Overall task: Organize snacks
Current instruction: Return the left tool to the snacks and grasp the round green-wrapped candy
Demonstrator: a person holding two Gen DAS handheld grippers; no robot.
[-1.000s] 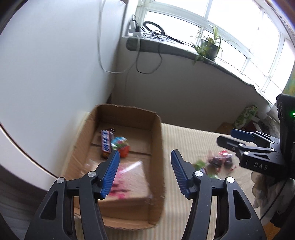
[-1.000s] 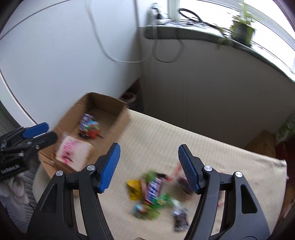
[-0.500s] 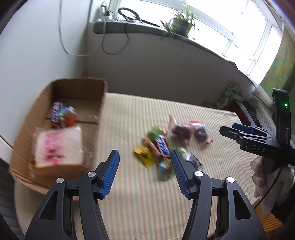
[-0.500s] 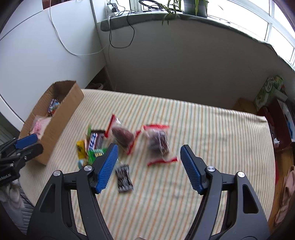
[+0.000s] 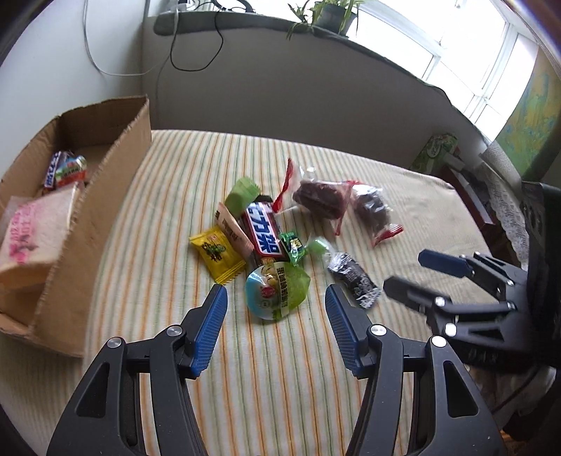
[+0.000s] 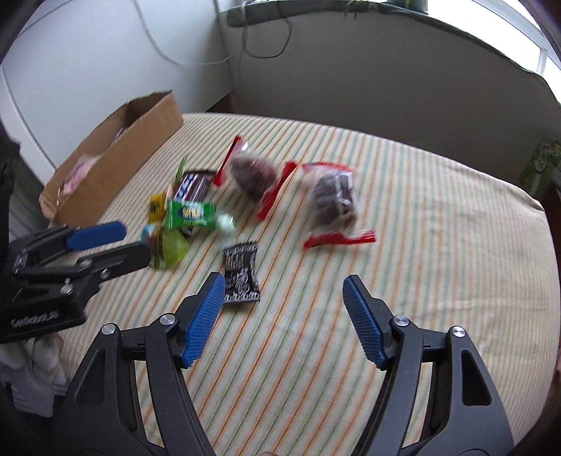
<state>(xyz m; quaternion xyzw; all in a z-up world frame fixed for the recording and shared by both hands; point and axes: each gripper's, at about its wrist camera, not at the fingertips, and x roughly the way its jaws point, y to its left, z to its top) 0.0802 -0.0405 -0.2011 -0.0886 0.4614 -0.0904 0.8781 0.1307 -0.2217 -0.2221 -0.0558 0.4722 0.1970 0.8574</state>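
A pile of snacks lies on the striped tablecloth (image 5: 280, 368): a round green pack (image 5: 277, 291), a yellow packet (image 5: 217, 253), a blue-lettered chocolate bar (image 5: 263, 229), a black-and-white packet (image 5: 353, 275) and two clear bags of dark snacks (image 5: 320, 198). My left gripper (image 5: 276, 298) is open and empty, just before the round green pack. My right gripper (image 6: 283, 291) is open and empty, its left finger near the black-and-white packet (image 6: 241, 272). A cardboard box (image 5: 105, 196) at the left holds a bread pack (image 5: 31, 235) and small sweets.
A wall and a sill with cables and a potted plant (image 5: 329, 14) stand behind the table. The table's far right edge meets cluttered furniture (image 5: 466, 168). Each gripper shows in the other's view, the left one (image 6: 91, 242) low beside the pile.
Both grippers swung away from the box toward the snack pile and came down closer to it. Both stayed open and empty.
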